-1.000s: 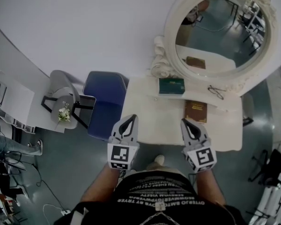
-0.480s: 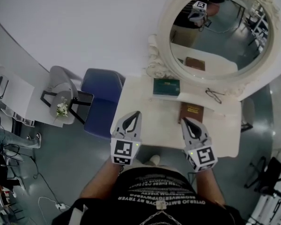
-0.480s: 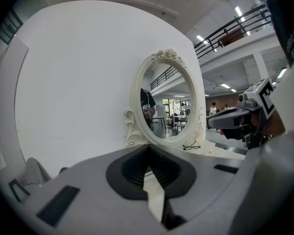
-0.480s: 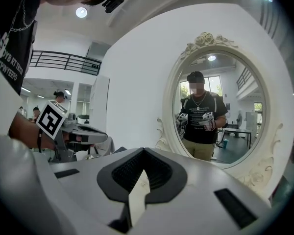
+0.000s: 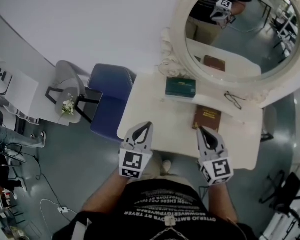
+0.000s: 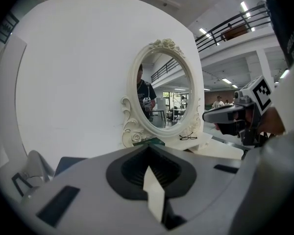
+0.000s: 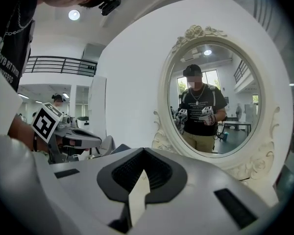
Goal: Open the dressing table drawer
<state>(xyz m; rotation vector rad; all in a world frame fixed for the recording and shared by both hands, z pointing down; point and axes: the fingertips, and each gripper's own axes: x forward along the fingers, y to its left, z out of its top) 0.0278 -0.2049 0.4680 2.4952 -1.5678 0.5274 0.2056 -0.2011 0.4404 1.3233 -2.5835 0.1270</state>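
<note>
The white dressing table (image 5: 160,129) stands against the wall under an oval mirror (image 5: 235,29). Its drawer front is hidden under the top in the head view. My left gripper (image 5: 149,125) hovers over the table's front left part, shut and empty. My right gripper (image 5: 200,130) hovers over the front right, just short of a brown book (image 5: 207,118), its jaws also together with nothing between them. In the left gripper view the left gripper (image 6: 149,169) points at the mirror (image 6: 166,97). In the right gripper view the right gripper (image 7: 143,174) points at the mirror (image 7: 210,102) too.
A green box (image 5: 180,87) and a pair of glasses (image 5: 235,100) lie at the back of the tabletop. A blue chair (image 5: 110,101) stands left of the table, with a grey chair (image 5: 65,91) holding flowers further left. Cables cross the floor at the lower left.
Both grippers have moved a little forward over the table's front edge and sunk slightly. The person's reflection with a gripper has come into the mirror. Both jaws stayed together.
</note>
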